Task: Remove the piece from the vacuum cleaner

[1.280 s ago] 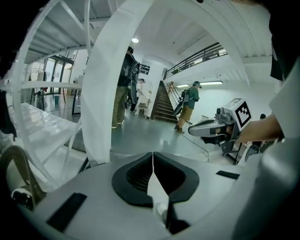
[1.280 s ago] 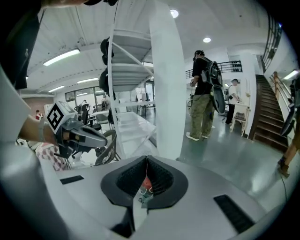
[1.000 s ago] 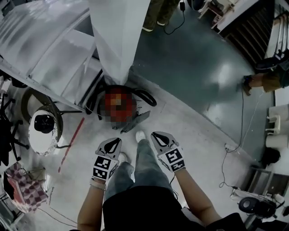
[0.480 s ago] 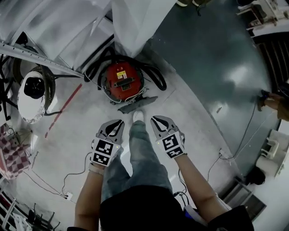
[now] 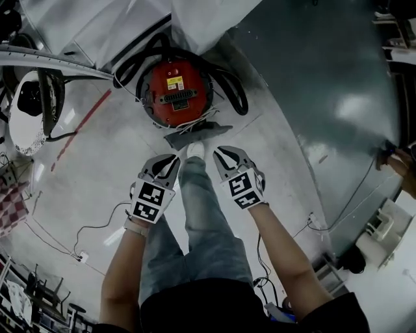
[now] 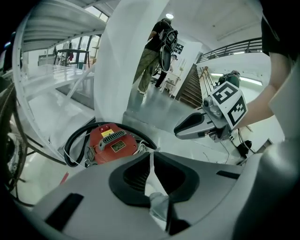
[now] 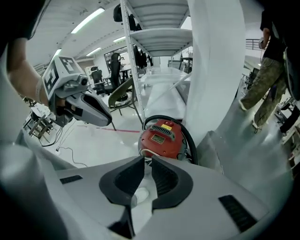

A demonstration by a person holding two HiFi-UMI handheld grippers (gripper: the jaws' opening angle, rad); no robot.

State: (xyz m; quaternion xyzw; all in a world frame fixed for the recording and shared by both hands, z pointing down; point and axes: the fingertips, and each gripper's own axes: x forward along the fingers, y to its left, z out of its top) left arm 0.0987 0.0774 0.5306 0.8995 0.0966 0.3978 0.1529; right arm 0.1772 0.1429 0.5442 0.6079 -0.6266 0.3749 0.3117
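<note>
The person stands on the pale floor [image 5: 273, 169], one white shoe [image 5: 195, 149] forward between the two tools. The left gripper [image 5: 170, 162] and the right gripper [image 5: 221, 155] are held side by side at about the same height, one on each side of the leg, both pointing ahead at the machine. Neither touches anything. The left gripper's jaws are drawn together with only a thin slit between them, and nothing is in it. The right gripper's jaws are nearly as narrow and are also empty.

Just beyond the shoe a flat grey piece [image 5: 195, 134] lies against the near side of the red vacuum cleaner [image 5: 177, 91], which sits on the floor straight ahead. A black hose [image 5: 237, 97] loops around the vacuum's right and far sides. To the left a red stripe [image 5: 81, 130] runs along the floor. Behind the vacuum hangs white sheeting [image 5: 201, 19].
</note>
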